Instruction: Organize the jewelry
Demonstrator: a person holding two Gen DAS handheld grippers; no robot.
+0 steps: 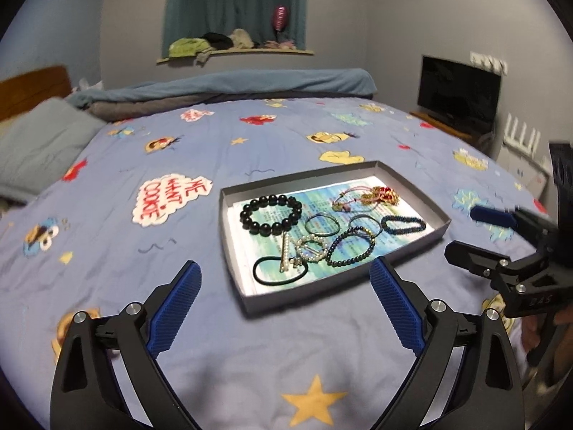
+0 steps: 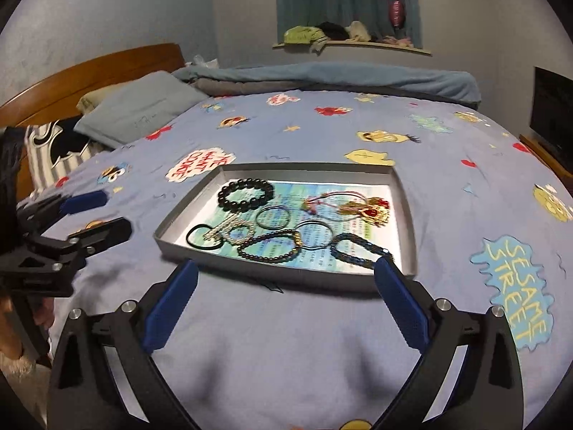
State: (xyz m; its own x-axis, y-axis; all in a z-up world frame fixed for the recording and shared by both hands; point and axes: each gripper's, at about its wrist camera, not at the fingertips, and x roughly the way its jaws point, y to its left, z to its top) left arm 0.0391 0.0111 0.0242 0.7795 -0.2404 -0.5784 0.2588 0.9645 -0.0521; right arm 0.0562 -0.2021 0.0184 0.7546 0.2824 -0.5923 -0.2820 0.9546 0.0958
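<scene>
Both grippers, left gripper (image 1: 283, 279) and right gripper (image 2: 286, 279), hover spread wide and empty before the tray (image 1: 232, 251); bracelets (image 1: 271, 214) lie inside it, fitting sorted or unsorted.

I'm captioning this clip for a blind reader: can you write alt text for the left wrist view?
A shallow grey tray of jewelry sits on a blue cartoon-print bedsheet, holding a black bead bracelet, thin rings, a black hair tie and a gold-red ornament. The open left tool hovers before it; the right tool enters from the right.
</scene>
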